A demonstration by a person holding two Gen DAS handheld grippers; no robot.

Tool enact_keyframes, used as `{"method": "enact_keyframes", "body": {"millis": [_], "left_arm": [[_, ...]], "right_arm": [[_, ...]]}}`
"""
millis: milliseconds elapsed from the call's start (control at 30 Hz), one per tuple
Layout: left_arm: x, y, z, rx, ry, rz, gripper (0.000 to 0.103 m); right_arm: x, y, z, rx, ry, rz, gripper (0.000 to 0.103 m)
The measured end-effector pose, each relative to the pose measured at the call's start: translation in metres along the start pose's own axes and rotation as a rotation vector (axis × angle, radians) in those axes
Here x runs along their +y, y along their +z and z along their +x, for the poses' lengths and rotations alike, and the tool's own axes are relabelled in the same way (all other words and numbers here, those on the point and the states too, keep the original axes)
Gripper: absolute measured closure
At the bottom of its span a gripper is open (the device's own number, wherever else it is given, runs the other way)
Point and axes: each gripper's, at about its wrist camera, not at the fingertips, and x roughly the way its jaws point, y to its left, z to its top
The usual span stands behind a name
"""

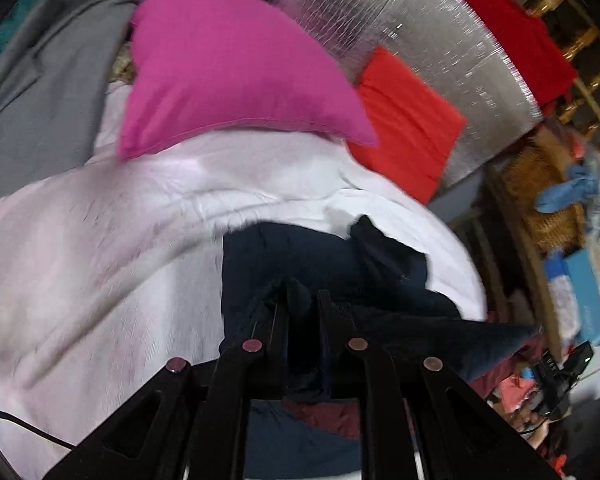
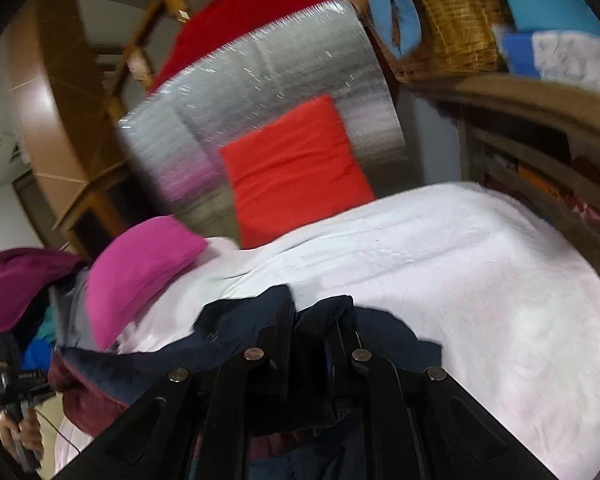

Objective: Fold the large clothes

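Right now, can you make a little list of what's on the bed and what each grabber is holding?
surface: white bed cover
left gripper: shut on the navy garment
right gripper: shut on the same navy garment
garment lining: maroon, showing underneath
pink pillow: on the bed, beyond the garment
orange-red cushion: against the silver mat
basket: on a shelf

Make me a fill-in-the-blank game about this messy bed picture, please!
1. Both the left gripper and the right gripper are shut on a dark ____ garment.
2. The pillow on the white bedcover is ____.
3. The folded orange-red cloth lies on a shiny ____ mat.
4. The basket holds a ____ cloth.

Missing words: navy; pink; silver; blue
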Motion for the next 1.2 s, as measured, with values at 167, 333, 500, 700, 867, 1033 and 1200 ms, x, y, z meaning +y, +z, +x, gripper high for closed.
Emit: {"method": "enact_keyframes", "body": {"millis": [167, 333, 500, 700, 867, 1033, 1200], "left_arm": [[0.015, 0.028, 0.060, 0.048, 0.051, -0.015, 0.091], [0.019, 0.046, 0.095, 0.046, 0.074, -0.002, 0.091], [0.020, 0.044, 0.115, 0.027, 0.082, 0.005, 0.087], [0.033, 0.038, 0.071, -0.101, -0.050, -0.102, 0.061], [0.033, 0.002, -0.019, -0.381, -0.039, -0.188, 0.025], [0.021, -0.078, -0.056, -0.346, -0.006, -0.182, 0.025], [0.028, -0.164, -0.055, -0.220, 0.028, -0.267, 0.025]], "right_arm": [[0.001, 0.006, 0.079, 0.043, -0.086, -0.031, 0.091], [-0.010, 0.008, 0.138, 0.080, -0.123, 0.011, 0.091], [-0.051, 0.001, 0.175, 0.198, -0.041, 0.212, 0.087], [-0.103, 0.003, 0.141, 0.133, 0.239, 0.559, 0.052], [-0.116, 0.003, 0.062, -0.081, 0.286, 0.598, 0.006], [-0.093, -0.033, 0.004, 0.019, 0.271, 0.453, 0.006], [-0.080, -0.103, -0.029, 0.117, 0.293, 0.492, 0.006]]}}
